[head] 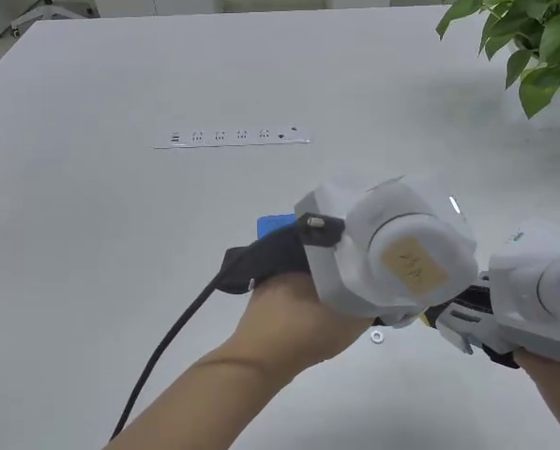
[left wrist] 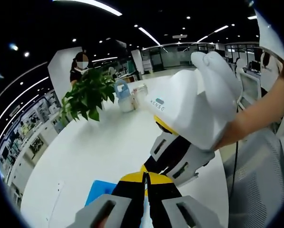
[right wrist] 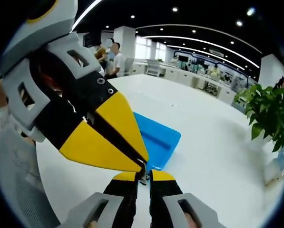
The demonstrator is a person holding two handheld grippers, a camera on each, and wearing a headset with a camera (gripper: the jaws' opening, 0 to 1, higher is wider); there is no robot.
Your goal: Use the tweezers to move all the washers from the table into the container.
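Tongs meeting tip to tip by the container

Left tongs and right tongs are both pressing shut with tips touching, likely steadying tweezers I cannot make out. One washer is lying toward the surface's near edge, and the blue container is sitting just beyond.

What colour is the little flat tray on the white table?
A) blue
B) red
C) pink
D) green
A: the shallow blue plastic tray lies on the white table, just past the yellow tips of the right hand-held gripper.
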